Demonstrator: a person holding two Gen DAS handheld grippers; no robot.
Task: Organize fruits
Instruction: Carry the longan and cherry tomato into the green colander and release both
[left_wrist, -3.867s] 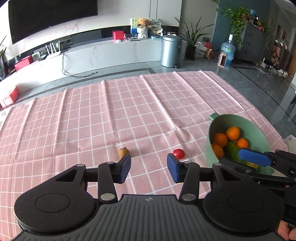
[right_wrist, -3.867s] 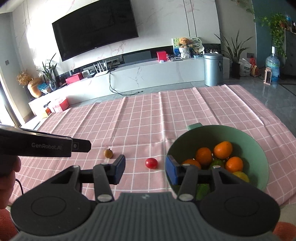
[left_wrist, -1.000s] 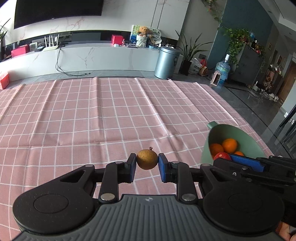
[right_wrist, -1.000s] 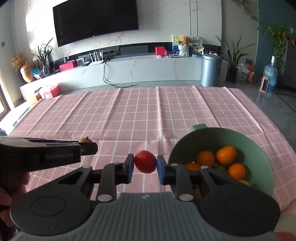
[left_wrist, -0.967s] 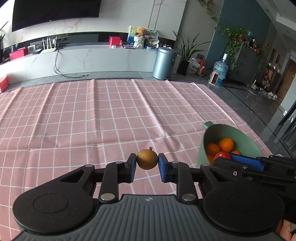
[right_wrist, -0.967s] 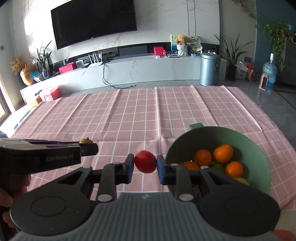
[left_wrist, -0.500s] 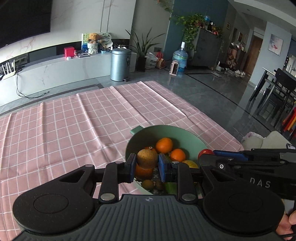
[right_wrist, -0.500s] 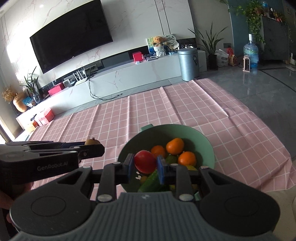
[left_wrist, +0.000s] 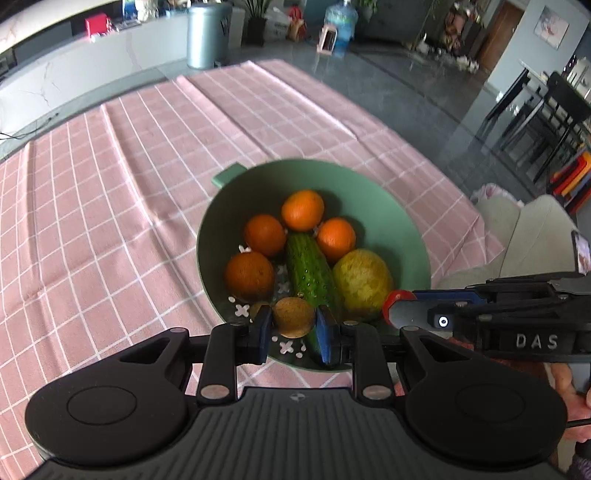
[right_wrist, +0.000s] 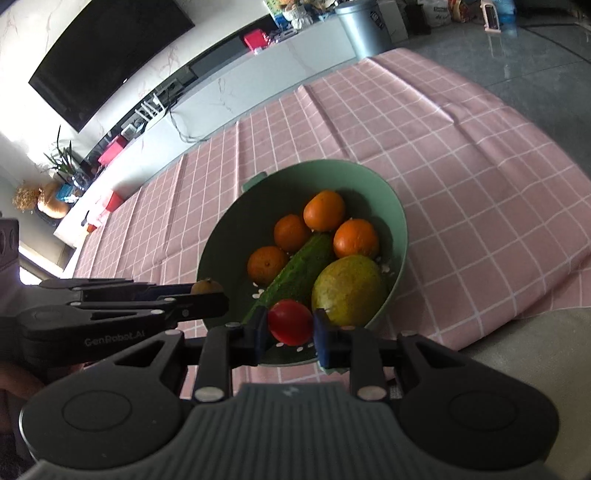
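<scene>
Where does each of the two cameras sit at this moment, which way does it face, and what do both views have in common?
Left wrist: on the left gripper, looking forward and down into the green bowl; it shows its own fingers around a small brown fruit, with the right gripper entering from the right.
Right wrist: on the right gripper, looking down over the bowl's near rim; its fingers flank a red tomato, with the left gripper entering from the left.
Shared: the bowl with oranges, cucumber and mango, and the pink checked cloth.
</scene>
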